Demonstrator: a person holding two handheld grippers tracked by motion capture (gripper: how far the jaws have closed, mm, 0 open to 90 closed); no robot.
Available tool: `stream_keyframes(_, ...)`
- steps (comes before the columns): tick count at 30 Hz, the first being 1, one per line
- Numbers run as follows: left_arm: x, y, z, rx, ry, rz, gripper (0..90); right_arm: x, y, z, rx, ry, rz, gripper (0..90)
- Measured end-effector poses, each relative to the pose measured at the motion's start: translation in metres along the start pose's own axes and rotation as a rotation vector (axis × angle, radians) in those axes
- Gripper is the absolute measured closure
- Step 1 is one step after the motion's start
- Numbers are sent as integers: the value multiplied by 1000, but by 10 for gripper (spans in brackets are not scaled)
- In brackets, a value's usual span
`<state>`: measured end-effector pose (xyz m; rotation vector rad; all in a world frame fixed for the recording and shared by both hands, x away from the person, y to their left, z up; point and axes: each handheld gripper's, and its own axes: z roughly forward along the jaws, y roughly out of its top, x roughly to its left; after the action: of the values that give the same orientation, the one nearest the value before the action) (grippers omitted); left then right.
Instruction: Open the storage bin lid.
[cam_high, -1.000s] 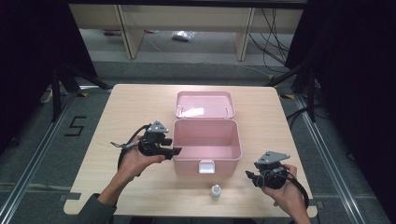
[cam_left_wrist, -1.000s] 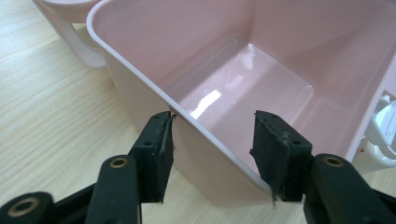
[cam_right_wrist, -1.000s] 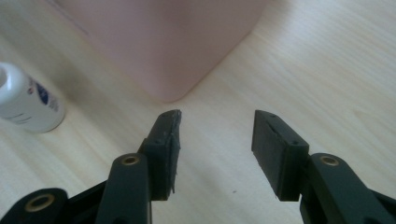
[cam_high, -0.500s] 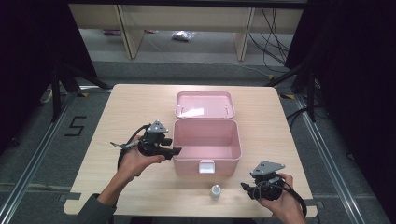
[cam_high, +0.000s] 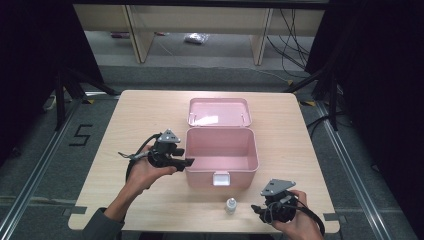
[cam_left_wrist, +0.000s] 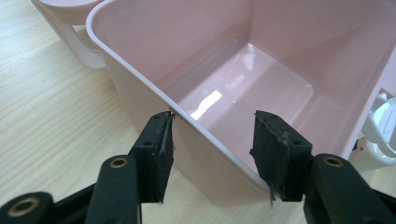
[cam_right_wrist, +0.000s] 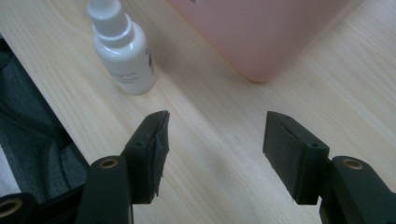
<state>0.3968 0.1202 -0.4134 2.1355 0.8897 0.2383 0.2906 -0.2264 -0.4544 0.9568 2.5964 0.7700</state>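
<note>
- at the table's near edge, the right gripper (cam_high: 260, 210) is held low in the person's right hand, just right of a small white bottle (cam_high: 230, 205); its jaws stand wide apart with nothing between them, only bare wood showing in the gap in the right gripper view.
- the small white bottle stands upright on the wooden table (cam_high: 150, 110), near the front edge and just in front of the box's latch; in the right gripper view the bottle (cam_right_wrist: 123, 49) sits beyond the left jaw, clear of both jaws and untouched.
- a little farther in, at the middle of the table, the pink box (cam_high: 222, 157) sits open and empty, its white latch (cam_high: 221, 178) on the near wall facing the person.
- the left gripper (cam_high: 187, 161) is held at the box's left wall; in the left gripper view its jaws are apart and straddle the rim of the box (cam_left_wrist: 243, 84), one jaw outside the wall and one inside, with the outer jaw at the rim and the inner one clear of the wall.
- farthest back, the box's lid (cam_high: 218, 111) lies swung open behind the box, its inner side up, on the far half of the table.
</note>
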Motion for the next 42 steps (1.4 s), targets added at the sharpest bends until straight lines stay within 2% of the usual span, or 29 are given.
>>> stream_keyframes(2,0,0,0,3,0,2,480,3,2,1,1,-3,-7,415)
stream_keyframes(5,0,0,0,1,0,-1,482,6,5,1,12,17,-52,415)
stream_keyframes(6,0,0,0,3,0,0,482,7,6,3,-2,7,-54,415)
stream_keyframes(7,0,0,0,3,-1,-2,482,9,7,2,8,16,-49,414)
stream_keyframes(8,1,0,0,-6,-3,17,482,9,9,2,15,14,-51,414)
stream_keyframes(12,1,0,0,-7,-5,14,484,12,12,4,5,13,-65,411)
stream_keyframes(19,2,0,0,-7,-6,13,487,14,19,8,16,20,-96,413)
stream_keyframes(21,2,0,0,-7,-6,12,486,14,22,9,13,28,-122,413)
stream_keyframes(22,2,0,0,-7,-6,13,486,15,24,8,20,20,-117,414)
stream_keyframes(27,1,0,0,-7,-3,15,488,18,30,9,35,47,-140,413)
stream_keyframes(29,1,0,0,-7,-4,14,487,18,32,11,21,45,-166,411)
stream_keyframes(31,1,0,0,-7,-5,14,487,21,33,9,41,53,-146,409)
stream_keyframes(33,1,0,0,-6,-4,15,487,22,33,10,44,56,-151,407)
stream_keyframes(34,1,0,0,-6,-4,15,487,21,34,11,39,71,-176,406)
stream_keyframes(36,1,0,0,-6,-4,15,487,22,34,12,48,65,-180,405)
stream_keyframes(37,1,0,0,-5,-4,16,487,24,35,12,55,60,-167,405)
stream_keyframes(38,1,0,0,-6,-4,15,487,23,35,13,57,61,-188,405)
stream_keyframes(39,1,0,0,-5,-4,16,487,25,36,13,58,75,-174,404)
stream_keyframes(41,1,0,0,-6,-4,15,487,27,37,14,62,78,-180,403)
stream_keyframes(42,1,0,0,-6,-4,14,487,27,38,16,63,89,-202,403)
